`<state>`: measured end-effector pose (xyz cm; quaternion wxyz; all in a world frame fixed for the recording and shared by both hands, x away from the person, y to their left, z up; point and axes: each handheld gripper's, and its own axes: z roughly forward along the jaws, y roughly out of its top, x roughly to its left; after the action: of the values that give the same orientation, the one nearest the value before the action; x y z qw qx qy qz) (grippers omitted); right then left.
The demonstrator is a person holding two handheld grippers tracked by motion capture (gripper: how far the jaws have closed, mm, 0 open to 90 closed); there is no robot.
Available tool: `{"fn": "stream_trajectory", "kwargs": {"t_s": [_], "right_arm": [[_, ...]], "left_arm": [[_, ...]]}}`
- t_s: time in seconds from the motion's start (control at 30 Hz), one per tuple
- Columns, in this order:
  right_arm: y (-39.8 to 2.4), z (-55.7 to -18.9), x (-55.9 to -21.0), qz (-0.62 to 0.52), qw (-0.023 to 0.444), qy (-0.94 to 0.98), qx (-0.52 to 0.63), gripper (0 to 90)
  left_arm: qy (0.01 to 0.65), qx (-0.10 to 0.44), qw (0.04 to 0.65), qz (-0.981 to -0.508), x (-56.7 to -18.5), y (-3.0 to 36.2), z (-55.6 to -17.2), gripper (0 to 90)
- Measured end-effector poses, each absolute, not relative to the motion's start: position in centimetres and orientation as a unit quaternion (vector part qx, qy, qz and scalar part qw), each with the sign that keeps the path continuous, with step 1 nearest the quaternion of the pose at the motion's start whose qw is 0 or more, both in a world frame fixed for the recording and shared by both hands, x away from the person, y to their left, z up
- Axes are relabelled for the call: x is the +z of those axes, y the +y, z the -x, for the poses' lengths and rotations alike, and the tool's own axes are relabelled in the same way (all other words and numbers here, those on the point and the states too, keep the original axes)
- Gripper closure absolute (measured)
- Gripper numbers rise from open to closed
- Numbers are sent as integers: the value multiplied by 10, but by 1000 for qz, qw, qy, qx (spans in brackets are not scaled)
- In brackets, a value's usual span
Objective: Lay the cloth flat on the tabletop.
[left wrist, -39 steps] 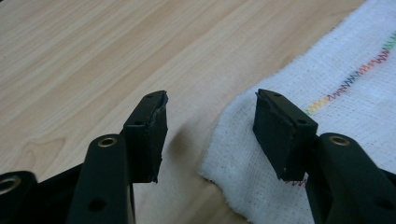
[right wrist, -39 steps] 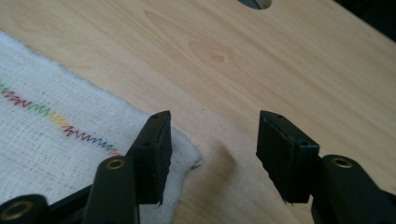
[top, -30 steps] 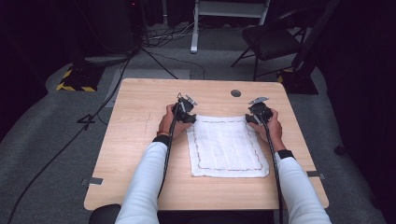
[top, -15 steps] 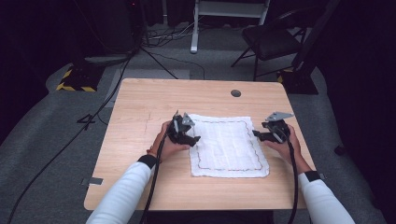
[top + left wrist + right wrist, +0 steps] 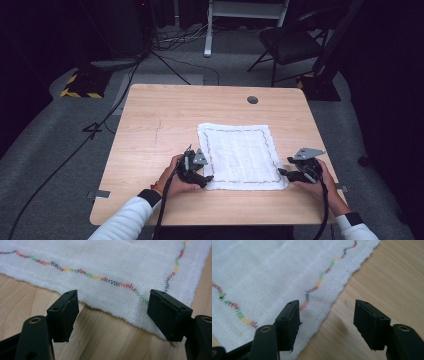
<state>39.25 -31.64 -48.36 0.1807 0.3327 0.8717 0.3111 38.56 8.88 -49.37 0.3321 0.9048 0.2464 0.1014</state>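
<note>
- White gauze cloth (image 5: 242,156) with rainbow zigzag stitching lies flat, right of centre on the wooden table (image 5: 160,125), spread out for handling by its corners.
- Left gripper (image 5: 201,176) sits at the near-left corner; its jaws have just been opening, the cloth edge (image 5: 110,311) between them but unpinched.
- Right gripper (image 5: 289,174) mirrors it at the near-right corner, also just opening, straddling the hem (image 5: 337,298), likely lining up a paired grab.
</note>
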Motion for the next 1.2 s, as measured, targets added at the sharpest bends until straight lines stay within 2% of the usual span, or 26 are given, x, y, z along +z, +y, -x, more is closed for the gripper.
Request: {"fn": "stream_trajectory", "kwargs": {"t_s": [0.57, 0.63, 0.87, 1.1, 1.13, 1.2], "right_arm": [[-308, -368, -483, -316, 178, 879, 309, 388], [-305, -368, -480, -312, 180, 877, 319, 382], [-277, -369, -468, -280, 170, 879, 346, 368], [-242, -372, -469, -243, 163, 891, 347, 378], [-226, -371, -469, -226, 158, 895, 351, 393], [-218, -371, -469, -218, 154, 897, 353, 395]], "left_arm": [[267, 85, 334, -900, -495, 116, -379, 242], [270, 89, 332, -900, -494, 116, -382, 208], [284, 103, 359, -883, -486, 122, -404, 221], [309, 139, 360, -869, -483, 125, -429, 223], [308, 157, 360, -867, -483, 125, -432, 235], [315, 147, 345, -872, -484, 123, -444, 221]]}}
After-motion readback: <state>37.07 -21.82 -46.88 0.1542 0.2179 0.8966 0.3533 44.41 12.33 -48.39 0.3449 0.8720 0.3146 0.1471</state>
